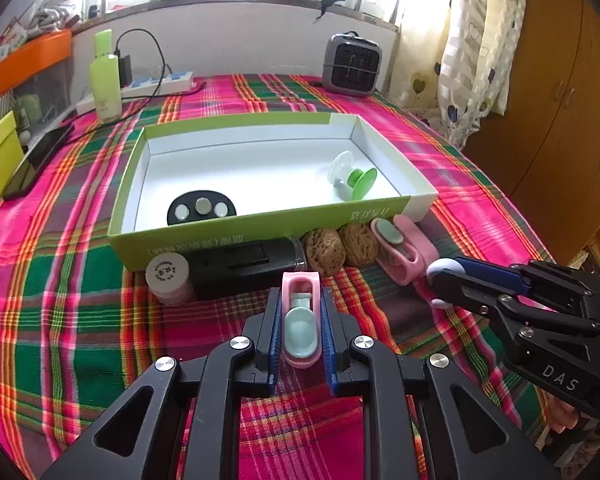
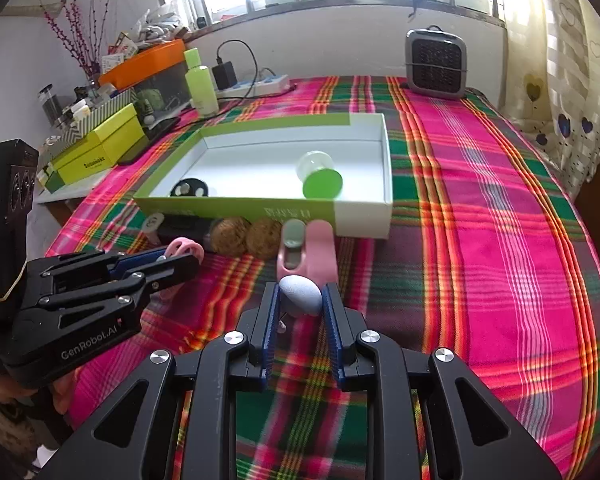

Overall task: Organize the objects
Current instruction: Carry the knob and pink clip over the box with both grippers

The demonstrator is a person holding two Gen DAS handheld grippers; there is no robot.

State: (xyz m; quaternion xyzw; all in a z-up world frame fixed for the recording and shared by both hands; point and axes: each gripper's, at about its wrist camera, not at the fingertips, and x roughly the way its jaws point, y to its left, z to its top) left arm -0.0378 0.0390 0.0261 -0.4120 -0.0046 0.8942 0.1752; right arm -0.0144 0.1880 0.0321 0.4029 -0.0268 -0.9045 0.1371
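Left wrist view: my left gripper (image 1: 300,326) has its jaws pinched on a pink clip (image 1: 301,316), one pad against each long side, its mint lever facing up. I judge the clip light, stiff plastic with smooth sides, so it could slide out of the pads if I tilt it sharply; the flat long sides are the right place to hold it, clear of the lever, which might spring open under pressure.

My right gripper (image 2: 301,300) is closed on a pale blue-grey egg (image 2: 301,295), which sits right at the fingertips. Rounded and probably slick, it may squirt forward if I squeeze harder, so a gentle hold across its widest part seems safest.

Ahead lies the green box (image 1: 236,228) on the plaid cloth (image 1: 60,280), already holding a black disc (image 1: 201,207) and a green spool (image 1: 352,176). Against its near wall wait a white jar (image 1: 168,278), a black case (image 1: 244,266), two walnuts (image 1: 342,246) and a second pink clip (image 1: 404,250). The walnuts look hard and bumpy, easy to grip; the jar may roll.
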